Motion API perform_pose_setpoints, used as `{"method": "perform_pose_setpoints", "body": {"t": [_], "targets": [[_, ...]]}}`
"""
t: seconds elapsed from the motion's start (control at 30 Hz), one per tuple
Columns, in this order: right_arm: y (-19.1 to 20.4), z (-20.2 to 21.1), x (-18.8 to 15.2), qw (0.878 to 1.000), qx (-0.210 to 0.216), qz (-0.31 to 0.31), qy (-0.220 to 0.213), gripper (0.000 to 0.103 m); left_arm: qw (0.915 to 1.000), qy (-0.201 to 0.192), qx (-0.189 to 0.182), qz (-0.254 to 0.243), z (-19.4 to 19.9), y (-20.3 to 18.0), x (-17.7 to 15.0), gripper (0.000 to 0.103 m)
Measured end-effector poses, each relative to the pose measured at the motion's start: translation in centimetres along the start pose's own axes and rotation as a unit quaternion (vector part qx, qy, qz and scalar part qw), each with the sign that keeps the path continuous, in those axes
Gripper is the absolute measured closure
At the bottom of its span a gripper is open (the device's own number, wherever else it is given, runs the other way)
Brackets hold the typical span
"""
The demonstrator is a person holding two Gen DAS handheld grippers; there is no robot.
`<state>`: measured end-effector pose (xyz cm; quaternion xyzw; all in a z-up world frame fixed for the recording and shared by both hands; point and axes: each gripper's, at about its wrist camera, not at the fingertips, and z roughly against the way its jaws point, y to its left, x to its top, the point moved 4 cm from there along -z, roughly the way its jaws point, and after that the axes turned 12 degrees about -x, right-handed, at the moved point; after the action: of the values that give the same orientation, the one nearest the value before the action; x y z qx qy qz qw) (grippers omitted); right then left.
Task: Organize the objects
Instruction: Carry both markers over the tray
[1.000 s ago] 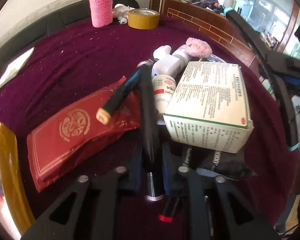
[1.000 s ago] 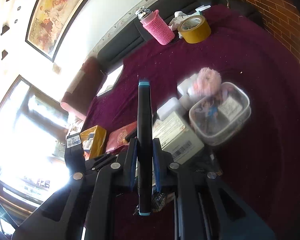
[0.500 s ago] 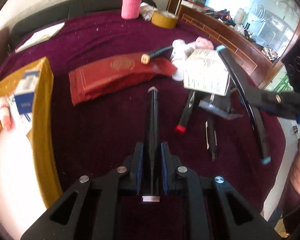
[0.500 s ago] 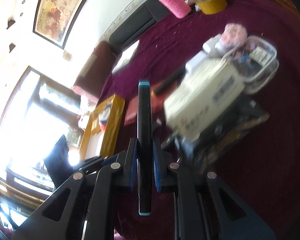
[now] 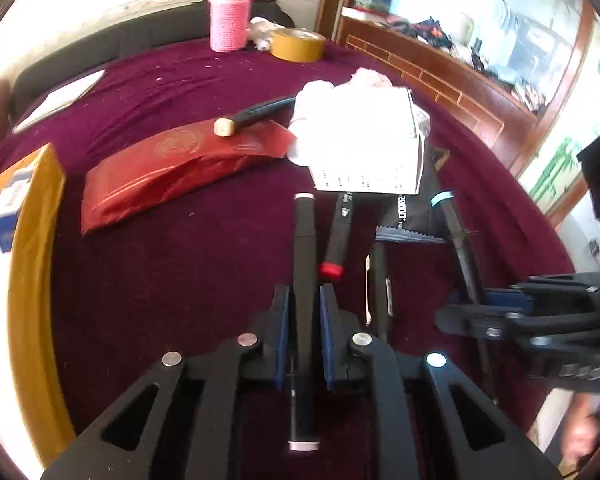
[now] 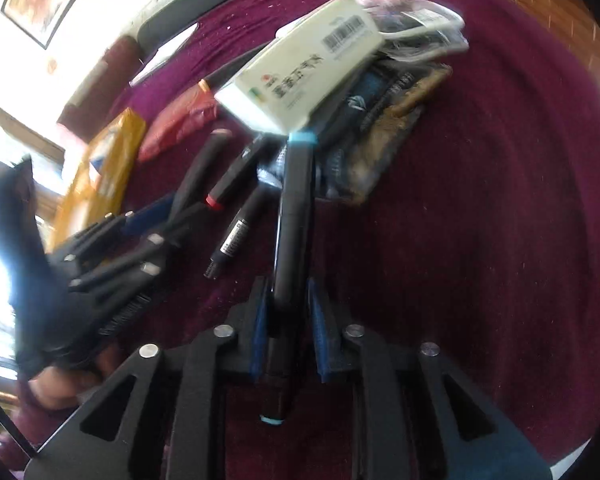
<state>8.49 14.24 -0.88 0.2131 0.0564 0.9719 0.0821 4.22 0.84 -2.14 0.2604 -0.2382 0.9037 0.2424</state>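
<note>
My left gripper (image 5: 304, 296) is shut on a black marker with pale end caps (image 5: 304, 232), held just above the maroon cloth. A red-capped marker (image 5: 336, 240) and a black pen (image 5: 380, 288) lie just to its right. My right gripper (image 6: 288, 292) is low over the cloth, its jaws opening. A blue-capped black marker (image 6: 294, 200) stands between them with a thin gap at each pad. Its far tip reaches under the white medicine box (image 6: 300, 68). The right gripper (image 5: 460, 312) also shows at the right edge of the left wrist view.
A red foil packet (image 5: 172, 160) lies under a tan-capped marker (image 5: 252, 116). A yellow box (image 5: 28, 260) stands at the left. A pink-sleeved bottle (image 5: 228, 20) and a tape roll (image 5: 298, 44) are at the far edge. Dark sachets (image 6: 380, 136) lie under the white box.
Both grippers came down toward the pens beside the white box. The right gripper's jaws have parted a little around the blue-capped marker. The left still holds its marker.
</note>
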Motion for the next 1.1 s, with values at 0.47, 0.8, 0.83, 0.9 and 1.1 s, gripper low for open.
{"method": "perform_pose_setpoints", "body": {"t": [0.47, 0.8, 0.83, 0.9, 1.1], "targets": [[5.4, 5.5, 1.5, 0.984, 0.169, 0.026, -0.044, 0.089, 0.9840, -0.153, -0.034, 0.085, 17.2, 5.6, -0.9, 0.091], [21.6, 1.8, 4.5, 0.959, 0.256, 0.111, 0.040, 0.089, 0.9698, -0.111, 0.058, 0.209, 18.5, 19.0, -3.8, 0.091], [22.8, 1.0, 4.5, 0.959, 0.253, 0.115, 0.051, 0.089, 0.9681, -0.107, 0.067, 0.217, 18.3, 20.1, -4.0, 0.091], [24.9, -0.5, 4.1, 0.960, 0.241, 0.128, 0.067, 0.089, 0.9631, -0.096, 0.085, 0.237, 18.3, 22.3, -4.7, 0.091], [30.5, -4.9, 4.9, 0.962, 0.204, 0.151, 0.104, 0.089, 0.9439, -0.076, 0.107, 0.303, 17.2, 28.1, -6.4, 0.091]]}}
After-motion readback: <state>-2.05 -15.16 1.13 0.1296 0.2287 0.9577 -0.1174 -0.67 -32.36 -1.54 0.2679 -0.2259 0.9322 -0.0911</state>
